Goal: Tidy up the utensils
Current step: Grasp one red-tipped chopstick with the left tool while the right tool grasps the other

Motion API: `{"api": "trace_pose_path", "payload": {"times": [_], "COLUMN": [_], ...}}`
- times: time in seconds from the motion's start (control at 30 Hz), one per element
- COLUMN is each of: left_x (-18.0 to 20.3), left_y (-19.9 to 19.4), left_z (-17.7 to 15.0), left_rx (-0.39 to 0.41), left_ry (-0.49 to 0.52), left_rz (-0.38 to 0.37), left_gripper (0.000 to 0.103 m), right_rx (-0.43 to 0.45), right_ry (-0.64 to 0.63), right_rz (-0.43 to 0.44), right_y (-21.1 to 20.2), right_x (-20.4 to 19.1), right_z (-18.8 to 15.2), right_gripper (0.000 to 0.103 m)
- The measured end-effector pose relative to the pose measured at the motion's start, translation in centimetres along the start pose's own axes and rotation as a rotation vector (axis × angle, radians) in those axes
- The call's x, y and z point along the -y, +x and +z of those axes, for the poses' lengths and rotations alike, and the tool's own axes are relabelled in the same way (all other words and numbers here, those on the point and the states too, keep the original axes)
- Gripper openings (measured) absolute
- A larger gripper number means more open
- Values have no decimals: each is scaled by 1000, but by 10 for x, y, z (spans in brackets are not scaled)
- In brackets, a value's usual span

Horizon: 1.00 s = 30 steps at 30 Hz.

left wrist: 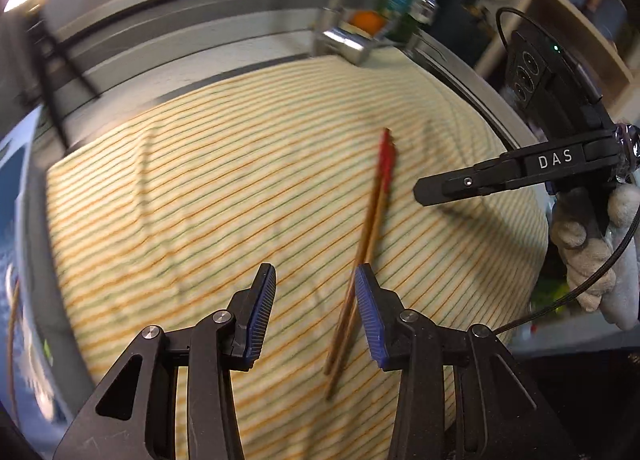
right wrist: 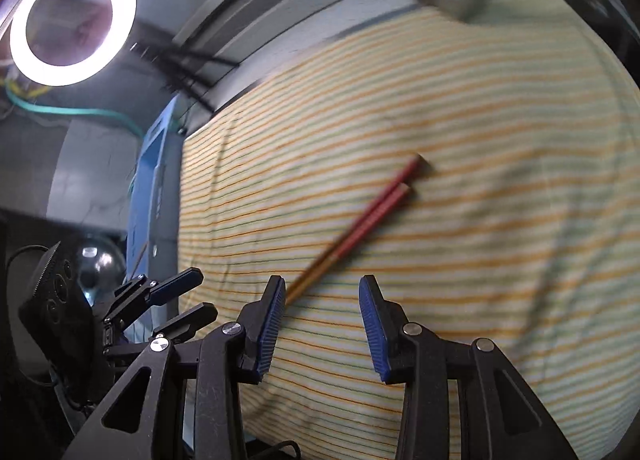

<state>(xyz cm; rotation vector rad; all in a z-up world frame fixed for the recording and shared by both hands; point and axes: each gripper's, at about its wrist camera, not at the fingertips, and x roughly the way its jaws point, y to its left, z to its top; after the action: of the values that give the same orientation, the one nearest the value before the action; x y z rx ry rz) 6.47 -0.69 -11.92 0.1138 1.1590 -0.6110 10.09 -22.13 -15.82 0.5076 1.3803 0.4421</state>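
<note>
Tongs (left wrist: pixel 315 278) tilted down above chopsticks (left wrist: pixel 372 220)

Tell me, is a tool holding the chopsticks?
No, the chopsticks lie loose on the striped cloth, and no tool grips them.

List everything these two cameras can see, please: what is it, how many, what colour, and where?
chopsticks: two, wooden with red tops, side by side on the cloth
striped cloth: one, cream with orange and green lines, covering the table
metal rack: one, silver, far edge of the cloth, blurred
orange fruit: one, orange, behind the rack
ring light: one, white, lit, beyond the table
left gripper: black, blue pads, open, above the chopsticks' thin ends
right gripper: same, open
gloved hand: one, grey, holding the right gripper
</note>
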Motion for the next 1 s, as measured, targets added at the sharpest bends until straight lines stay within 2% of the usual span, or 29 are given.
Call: {"api": "trace_pose_path", "payload": {"times": [0.13,0.23,0.37,0.77,0.87,1.0], "left_x": [9,12,17,25,31,27], "left_y": [19,30,42,49,57,59], "left_z": [14,20,19,20,20,26], "left_rx": [-56,-86,-111,-130,-130,-114], "left_ry": [102,147,198,287,312,288], "left_rz": [-28,-40,-41,-35,-8,-4], "left_gripper": [37,34,33,33,32,15], "right_rx": [62,97,113,143,148,150], "right_ry": [61,69,104,173,192,200], "right_rz": [-13,-62,-83,-107,-107,-123], "right_y": [4,7,11,16,19,26], "right_x": [2,-4,-4,-6,-5,-8], "right_z": [-7,-13,-14,-20,-18,-17], "right_gripper": [34,30,26,22,22,22]}}
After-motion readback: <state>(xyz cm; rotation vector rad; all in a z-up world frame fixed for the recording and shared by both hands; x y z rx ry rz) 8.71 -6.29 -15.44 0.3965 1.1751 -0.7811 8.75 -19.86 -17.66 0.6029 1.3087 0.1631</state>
